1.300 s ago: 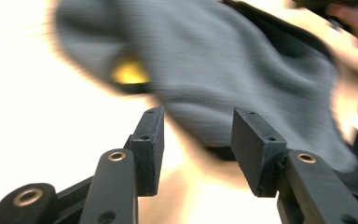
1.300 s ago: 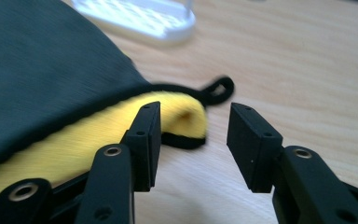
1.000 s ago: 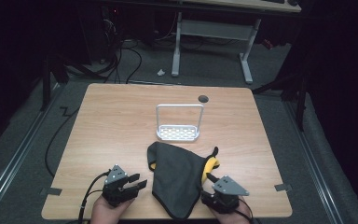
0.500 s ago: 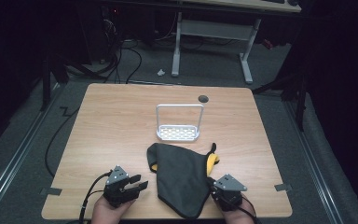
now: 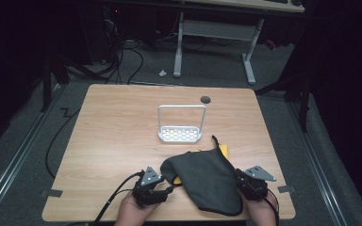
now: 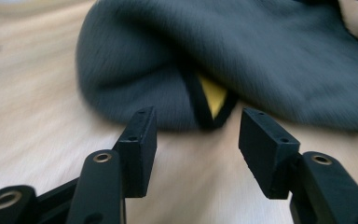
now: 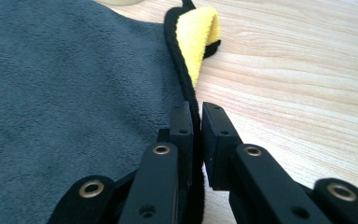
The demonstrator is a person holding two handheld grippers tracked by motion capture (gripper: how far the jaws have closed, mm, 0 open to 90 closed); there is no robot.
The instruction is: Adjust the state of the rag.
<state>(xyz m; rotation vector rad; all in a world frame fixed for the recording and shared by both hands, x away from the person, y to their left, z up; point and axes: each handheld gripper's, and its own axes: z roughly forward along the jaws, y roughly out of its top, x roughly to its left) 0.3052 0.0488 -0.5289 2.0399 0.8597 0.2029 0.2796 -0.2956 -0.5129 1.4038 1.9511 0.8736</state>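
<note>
Cloth [image 5: 207,176], grey with a yellow underside and black piping, is spread near the front edge of the tabletop [image 5: 118,127], a little right of the middle, with a yellow corner showing at its far side. Its right hem is clamped between the jaws of the right gripper [image 5: 243,182] beside the front right corner; in the right gripper view the jaws are seen pressed together on the black piping [image 7: 192,105], with the yellow flap folded over beyond them.

The left gripper [image 5: 166,190] is held near the front edge, just left of the cloth. Its jaws have just been widening and are seen spread apart in the left gripper view, with bare wood between them and the folded hem of the cloth [image 6: 205,100] just ahead, not touched by either pad; a small yellow wedge shows inside that fold.

A white rack [image 5: 180,124] with an upright loop handle and a perforated base stands at the middle of the tabletop, well apart from the cloth. A dark round hole [image 5: 205,100] is seen near the far edge.
</note>
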